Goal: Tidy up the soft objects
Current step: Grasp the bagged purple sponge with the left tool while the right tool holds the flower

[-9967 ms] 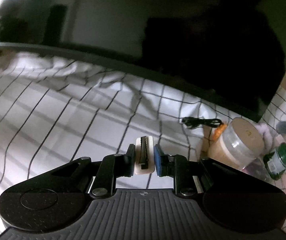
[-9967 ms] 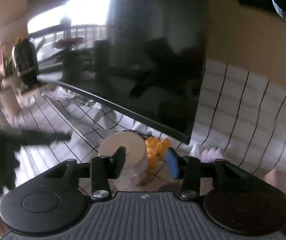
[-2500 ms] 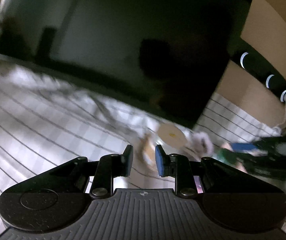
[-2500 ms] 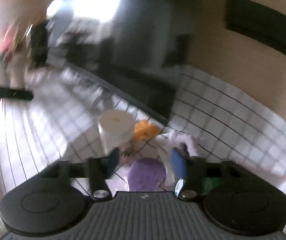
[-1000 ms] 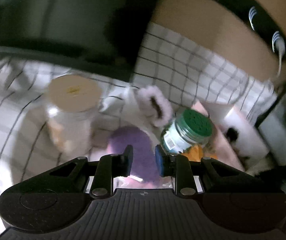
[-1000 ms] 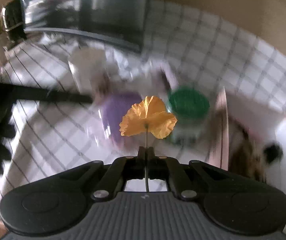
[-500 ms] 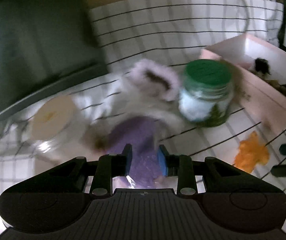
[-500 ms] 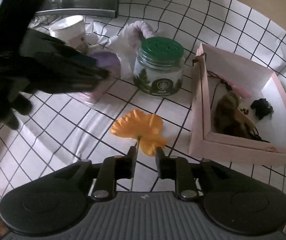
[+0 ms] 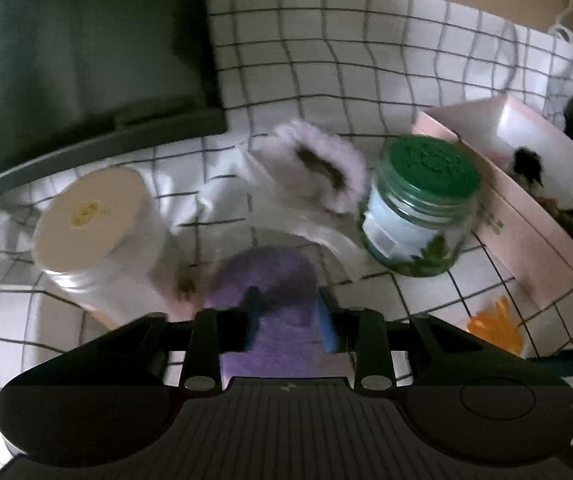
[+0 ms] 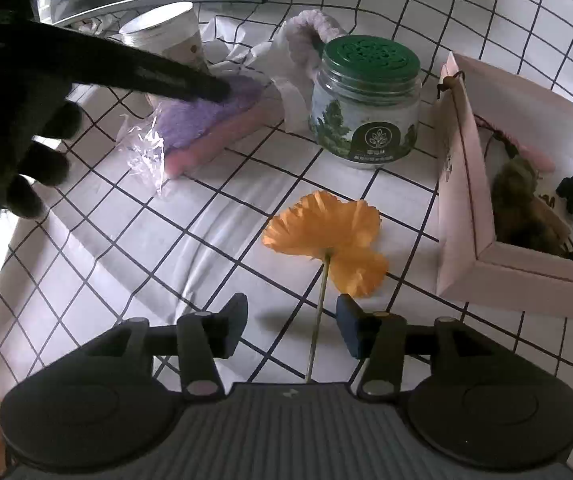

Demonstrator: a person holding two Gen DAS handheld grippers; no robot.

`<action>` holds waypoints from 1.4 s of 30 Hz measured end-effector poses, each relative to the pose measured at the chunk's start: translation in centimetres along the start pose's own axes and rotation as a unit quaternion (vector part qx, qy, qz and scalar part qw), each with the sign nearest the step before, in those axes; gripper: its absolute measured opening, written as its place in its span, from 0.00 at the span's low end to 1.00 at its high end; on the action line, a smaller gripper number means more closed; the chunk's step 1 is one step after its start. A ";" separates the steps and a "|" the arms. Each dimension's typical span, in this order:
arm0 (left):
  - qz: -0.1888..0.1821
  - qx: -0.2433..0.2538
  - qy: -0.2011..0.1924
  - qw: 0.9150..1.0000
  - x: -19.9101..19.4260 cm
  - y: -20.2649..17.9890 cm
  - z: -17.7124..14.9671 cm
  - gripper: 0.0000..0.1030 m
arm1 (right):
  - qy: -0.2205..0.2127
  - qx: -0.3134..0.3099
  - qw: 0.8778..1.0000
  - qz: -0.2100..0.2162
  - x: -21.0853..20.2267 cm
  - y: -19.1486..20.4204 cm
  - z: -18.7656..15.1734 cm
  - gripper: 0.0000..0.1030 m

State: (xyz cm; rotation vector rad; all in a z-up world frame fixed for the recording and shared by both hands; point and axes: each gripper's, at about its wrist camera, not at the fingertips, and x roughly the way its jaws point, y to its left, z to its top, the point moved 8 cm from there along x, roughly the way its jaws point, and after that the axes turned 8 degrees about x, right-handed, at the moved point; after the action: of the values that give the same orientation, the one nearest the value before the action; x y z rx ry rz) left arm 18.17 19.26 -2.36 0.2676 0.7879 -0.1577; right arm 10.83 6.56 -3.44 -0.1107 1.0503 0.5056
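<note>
1. The purple sponge (image 9: 264, 280) lay between the fingers of the left gripper (image 9: 286, 322) in the left wrist view (blurred); the jaws stood apart either side of it, and I could not tell whether they pressed it. A white-lidded cup (image 9: 94, 220) stood left, a green-lidded jar (image 9: 418, 204) right, and a fluffy lilac-edged item (image 9: 318, 168) lay behind.
2. In the right wrist view, the right gripper (image 10: 290, 326) hovered with fingers wide apart over the stem of the orange flower (image 10: 326, 236), which lay on the checked cloth (image 10: 126, 240). The pink box (image 10: 462, 184) sat right, holding dark soft items. The jar's label print was unreadable.
</note>
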 end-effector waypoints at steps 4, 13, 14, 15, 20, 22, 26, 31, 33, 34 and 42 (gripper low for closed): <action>-0.023 -0.005 0.006 1.000 0.3 -0.9 0.1 0.68 | -0.008 0.004 1.000 0.009 -0.2 -0.1 -0.2 0.58; -0.021 -0.010 -0.003 1.000 0.0 -0.8 0.0 0.70 | -0.011 -0.006 1.000 0.012 -0.1 0.5 -0.4 0.70; -0.007 -0.011 -0.008 1.000 -0.3 -0.3 -0.1 0.69 | -0.012 -0.008 1.000 0.010 -0.1 0.6 -0.4 0.71; 0.012 -0.010 -0.014 1.000 -0.7 0.2 -0.3 0.69 | -0.012 -0.010 1.000 0.009 0.0 0.6 -0.4 0.71; 0.030 -0.054 0.005 0.998 -0.7 3.4 -1.8 0.69 | -0.014 -0.013 1.000 0.007 0.1 0.7 -0.5 0.74; 0.005 -0.088 0.006 0.996 -0.4 3.9 -1.9 0.69 | -0.016 -0.015 1.000 0.006 0.1 0.9 -0.6 0.76; -0.044 -0.113 0.005 0.993 0.4 3.0 -1.2 0.69 | -0.019 -0.021 1.000 0.001 0.2 1.1 -0.7 0.78; -0.035 -0.089 0.005 0.995 1.7 1.6 -0.4 0.72 | -0.022 -0.009 1.000 0.012 0.2 1.1 -0.7 0.84; -0.031 -0.099 0.007 0.995 2.2 1.7 -0.3 0.73 | -0.025 0.000 0.999 0.019 0.2 0.9 -0.7 0.88; -0.030 -0.105 0.007 0.994 2.4 1.8 -0.2 0.74 | -0.027 0.005 0.999 0.023 0.3 0.9 -0.7 0.89; -0.028 -0.112 0.009 0.993 3.4 1.8 -0.4 0.78 | 0.001 -0.007 1.000 0.027 0.5 1.3 -0.9 0.99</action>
State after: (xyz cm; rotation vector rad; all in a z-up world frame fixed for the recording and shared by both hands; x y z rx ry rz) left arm 20.69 20.96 -4.72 0.0340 0.8231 -0.1184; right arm 9.71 7.61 -4.14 -0.0961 1.0540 0.5619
